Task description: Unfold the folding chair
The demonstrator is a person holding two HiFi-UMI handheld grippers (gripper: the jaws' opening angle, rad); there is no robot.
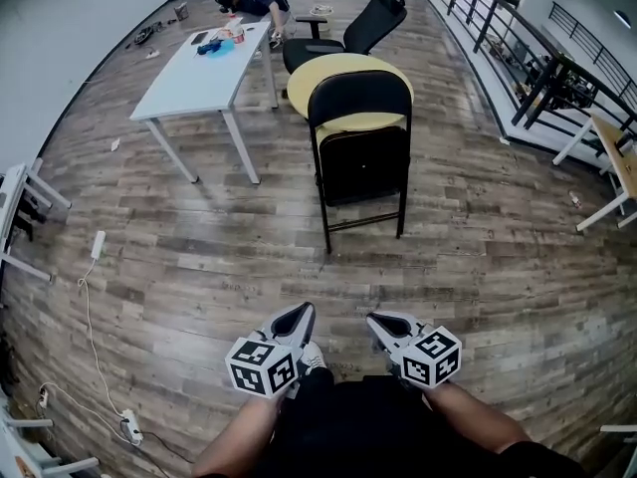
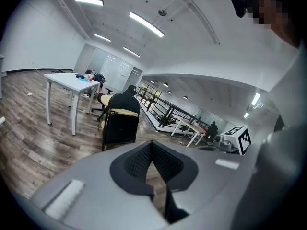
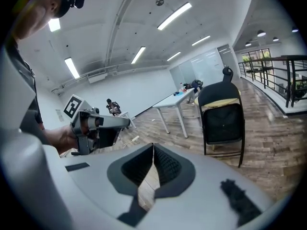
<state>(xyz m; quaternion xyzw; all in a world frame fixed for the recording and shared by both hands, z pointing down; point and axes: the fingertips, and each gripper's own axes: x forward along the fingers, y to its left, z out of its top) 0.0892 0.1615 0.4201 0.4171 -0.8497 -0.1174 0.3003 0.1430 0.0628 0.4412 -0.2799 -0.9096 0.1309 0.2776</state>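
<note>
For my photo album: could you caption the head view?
Left gripper and right gripper, both shut, face the folded black chair on the wooden floor.

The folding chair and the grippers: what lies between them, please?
Only bare wooden floor lies between folding chair, left gripper and right gripper; the head view shows it.

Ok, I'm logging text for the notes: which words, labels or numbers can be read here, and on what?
No readable text anywhere.
Cubes on the left gripper and right gripper carry only black-and-white square patterns.
Folding chair: no label visible.
Items on the white table: too small to read.
</note>
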